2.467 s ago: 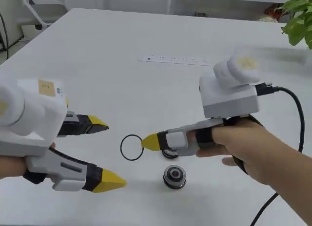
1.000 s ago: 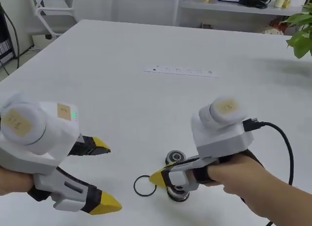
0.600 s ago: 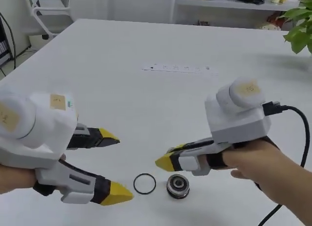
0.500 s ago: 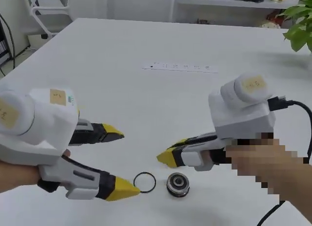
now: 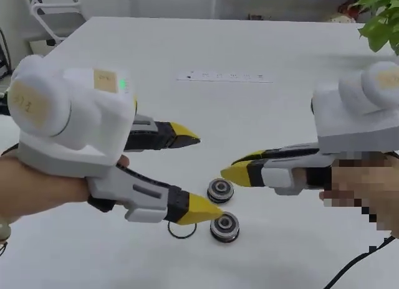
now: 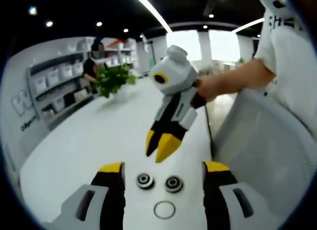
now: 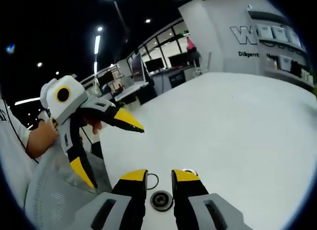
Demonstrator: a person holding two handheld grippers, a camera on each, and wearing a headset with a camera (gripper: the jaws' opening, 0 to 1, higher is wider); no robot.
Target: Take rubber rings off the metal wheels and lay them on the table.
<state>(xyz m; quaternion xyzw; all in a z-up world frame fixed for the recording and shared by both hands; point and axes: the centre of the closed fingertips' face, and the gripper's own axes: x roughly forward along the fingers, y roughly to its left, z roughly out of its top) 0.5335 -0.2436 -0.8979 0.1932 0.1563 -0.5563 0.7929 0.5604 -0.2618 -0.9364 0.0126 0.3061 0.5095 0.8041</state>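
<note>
Two metal wheels (image 5: 220, 190) (image 5: 224, 227) lie close together on the white table (image 5: 124, 65). To the left of the nearer wheel a thin black rubber ring (image 5: 179, 232) lies flat, partly hidden under my left gripper's lower jaw. The left gripper (image 5: 204, 176) is wide open with nothing in it, hovering over ring and wheels. Its own view has both wheels (image 6: 145, 181) (image 6: 174, 184) and the ring (image 6: 164, 209) between its jaws. Opposite it, my right gripper (image 5: 234, 165) hangs above the wheels, jaws a little apart and holding nothing. Its own view looks down on one wheel (image 7: 161, 200) and the ring (image 7: 152, 181).
A white power strip (image 5: 224, 77) lies flat farther back on the table. A green plant (image 5: 380, 21) stands at the far right corner and a chair (image 5: 43, 2) beyond the far left edge. The right gripper's cable (image 5: 352, 267) trails off the near right.
The right gripper laid the ring on the table beside the wheels, let it go and lifted back to the right. The left gripper moved in over the ring.
</note>
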